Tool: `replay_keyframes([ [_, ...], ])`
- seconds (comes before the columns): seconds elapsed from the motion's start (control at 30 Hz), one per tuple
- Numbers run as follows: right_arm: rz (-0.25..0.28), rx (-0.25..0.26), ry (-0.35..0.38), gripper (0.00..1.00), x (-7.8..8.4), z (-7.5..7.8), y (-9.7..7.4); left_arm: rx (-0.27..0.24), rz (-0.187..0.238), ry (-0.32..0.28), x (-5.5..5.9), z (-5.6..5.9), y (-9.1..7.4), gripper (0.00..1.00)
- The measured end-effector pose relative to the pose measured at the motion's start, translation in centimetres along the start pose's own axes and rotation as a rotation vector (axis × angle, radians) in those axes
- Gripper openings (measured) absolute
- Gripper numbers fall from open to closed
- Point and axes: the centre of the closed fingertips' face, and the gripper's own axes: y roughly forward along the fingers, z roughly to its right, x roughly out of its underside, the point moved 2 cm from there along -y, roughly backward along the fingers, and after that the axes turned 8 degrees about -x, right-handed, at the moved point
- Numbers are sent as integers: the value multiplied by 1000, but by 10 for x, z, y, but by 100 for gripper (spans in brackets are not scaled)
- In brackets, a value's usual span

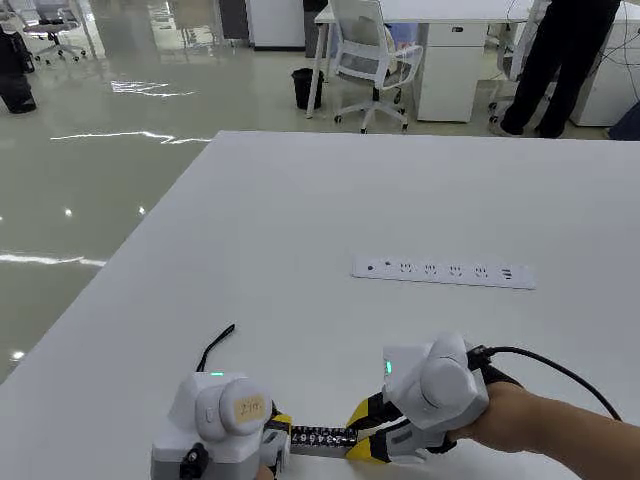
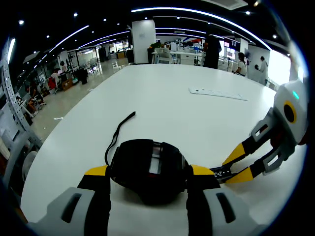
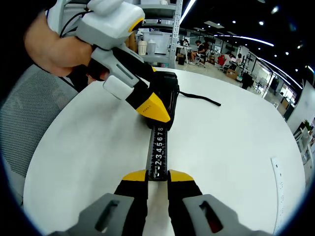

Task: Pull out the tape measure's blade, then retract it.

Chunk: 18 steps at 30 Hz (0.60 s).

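Head view | power strip (image 1: 443,272) beyond | left hand-held gripper (image 2: 148,170) grips tape measure (image 2: 147,164) | right hand-held gripper (image 3: 157,176) pinches blade (image 3: 158,145)

We are in an open-plan office. Ahead of the left gripper (image 2: 148,170), the white table (image 2: 162,98) carries a power strip (image 2: 218,93). Past its far edge we see a swivel chair (image 1: 365,50), white desks (image 1: 450,50), a black bin (image 1: 306,88) and a glossy floor (image 1: 100,150). Beyond the right gripper (image 3: 157,176), people (image 3: 199,49) sit at work under long ceiling light strips (image 3: 246,39).
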Motion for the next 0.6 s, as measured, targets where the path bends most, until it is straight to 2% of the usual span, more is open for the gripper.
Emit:
replay_keyframes([
  [0.6,-1,-1,-7,14,-6,2,5,9,-5,-15,-1,-2,-1,58],
])
